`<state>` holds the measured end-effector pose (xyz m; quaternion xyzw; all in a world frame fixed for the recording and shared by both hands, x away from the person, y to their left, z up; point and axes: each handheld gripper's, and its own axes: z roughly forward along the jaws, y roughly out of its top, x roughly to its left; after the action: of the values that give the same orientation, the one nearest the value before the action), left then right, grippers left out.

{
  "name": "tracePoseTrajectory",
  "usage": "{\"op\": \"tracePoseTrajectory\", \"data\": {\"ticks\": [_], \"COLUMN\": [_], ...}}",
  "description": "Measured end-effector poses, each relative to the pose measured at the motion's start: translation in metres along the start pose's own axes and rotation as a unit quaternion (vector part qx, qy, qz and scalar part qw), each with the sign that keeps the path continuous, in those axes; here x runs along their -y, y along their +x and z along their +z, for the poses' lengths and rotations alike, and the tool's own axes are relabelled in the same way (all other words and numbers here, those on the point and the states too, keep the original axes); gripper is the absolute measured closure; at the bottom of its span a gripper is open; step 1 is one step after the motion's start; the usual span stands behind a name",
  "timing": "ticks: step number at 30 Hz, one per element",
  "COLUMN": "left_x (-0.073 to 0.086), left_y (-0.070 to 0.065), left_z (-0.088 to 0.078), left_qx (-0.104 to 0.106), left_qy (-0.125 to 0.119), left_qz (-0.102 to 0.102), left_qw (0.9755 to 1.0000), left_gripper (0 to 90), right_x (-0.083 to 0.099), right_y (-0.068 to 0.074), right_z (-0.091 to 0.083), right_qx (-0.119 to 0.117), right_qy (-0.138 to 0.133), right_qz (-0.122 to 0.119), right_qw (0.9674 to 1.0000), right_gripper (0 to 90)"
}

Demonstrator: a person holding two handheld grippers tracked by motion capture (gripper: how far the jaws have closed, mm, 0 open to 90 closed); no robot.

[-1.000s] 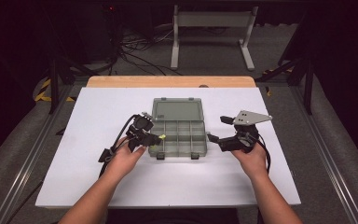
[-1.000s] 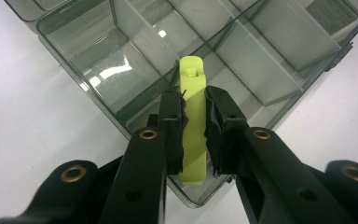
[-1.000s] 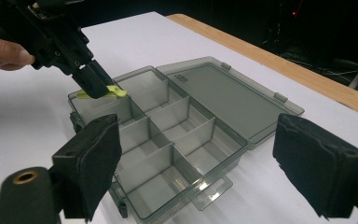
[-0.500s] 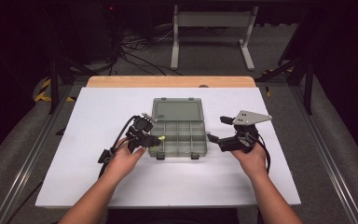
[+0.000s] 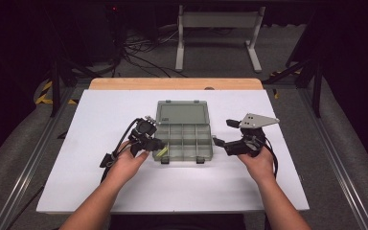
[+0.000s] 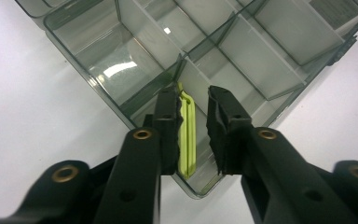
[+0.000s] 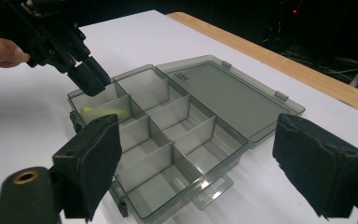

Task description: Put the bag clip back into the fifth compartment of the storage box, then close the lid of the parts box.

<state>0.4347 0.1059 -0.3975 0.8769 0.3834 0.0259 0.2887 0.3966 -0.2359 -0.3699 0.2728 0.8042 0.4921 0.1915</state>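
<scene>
A clear grey compartment box lies open mid-table, its lid folded flat behind it. A thin yellow-green strip lies in the box's near-left corner compartment. My left gripper reaches down into that compartment with its jaws straddling the strip. The strip rests against one pad, the other pad stands clear of it, and the jaws are open. In the high view the left gripper is at the box's left front corner, over the strip. My right gripper hovers just right of the box, wide open and empty.
The box sits on a white tabletop with a wooden strip along the far edge. The other compartments look empty. Beyond the table are cables and a metal stand on a dark floor.
</scene>
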Motion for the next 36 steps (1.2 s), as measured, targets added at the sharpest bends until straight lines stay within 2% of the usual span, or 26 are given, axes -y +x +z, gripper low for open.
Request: {"op": "tracePoseTrajectory", "data": {"ticks": [2, 5, 6, 9, 10, 12, 16, 21, 24, 30, 33, 36], "left_x": [0.000, -0.002, -0.003, -0.004, -0.004, -0.004, -0.003, -0.004, -0.005, -0.012, -0.016, -0.019], "left_y": [0.000, 0.003, 0.004, 0.008, 0.010, 0.013, 0.019, 0.025, 0.029, 0.037, 0.042, 0.046], "left_z": [-0.003, -0.010, -0.012, -0.017, -0.018, -0.021, -0.027, -0.032, -0.033, -0.033, -0.032, -0.032], "left_qx": [-0.002, -0.011, -0.015, -0.027, -0.032, -0.046, -0.048, -0.055, -0.059, -0.062, -0.063, -0.062], "left_qy": [0.000, -0.006, -0.008, -0.011, -0.012, -0.018, -0.026, -0.033, -0.040, -0.043, -0.045, -0.047], "left_qz": [0.001, 0.007, 0.008, 0.008, 0.012, 0.021, 0.017, 0.015, 0.011, 0.011, 0.009, 0.008], "left_qw": [1.0000, 0.9999, 0.9998, 0.9995, 0.9994, 0.9986, 0.9984, 0.9978, 0.9974, 0.9971, 0.9970, 0.9969], "left_gripper": [78.7, 88.1, 89.5, 89.7, 89.7, 89.7, 89.7, 89.7, 89.7, 89.7, 89.7, 89.7], "right_x": [0.000, -0.001, -0.001, -0.005, -0.005, -0.008, -0.012, -0.017, -0.024, -0.035, -0.039, -0.043], "right_y": [0.000, 0.000, 0.001, 0.003, 0.003, 0.005, 0.006, 0.005, 0.004, -0.003, -0.006, -0.011], "right_z": [0.000, 0.001, 0.001, 0.002, 0.002, 0.006, 0.010, 0.012, 0.017, 0.027, 0.032, 0.036], "right_qx": [0.000, -0.006, -0.001, 0.009, 0.009, 0.014, 0.009, -0.004, -0.013, -0.010, 0.007, 0.008], "right_qy": [0.001, 0.006, 0.007, 0.022, 0.022, 0.039, 0.043, 0.052, 0.067, 0.088, 0.092, 0.099], "right_qz": [0.000, -0.001, -0.005, -0.012, -0.012, -0.020, -0.023, -0.024, -0.020, -0.013, -0.026, -0.020], "right_qw": [1.0000, 1.0000, 1.0000, 0.9996, 0.9996, 0.9989, 0.9988, 0.9984, 0.9975, 0.9960, 0.9954, 0.9948], "right_gripper": [18.6, 32.7, 38.7, 60.0, 60.0, 72.7, 88.6, 90.0, 90.0, 90.0, 90.0, 90.0]}}
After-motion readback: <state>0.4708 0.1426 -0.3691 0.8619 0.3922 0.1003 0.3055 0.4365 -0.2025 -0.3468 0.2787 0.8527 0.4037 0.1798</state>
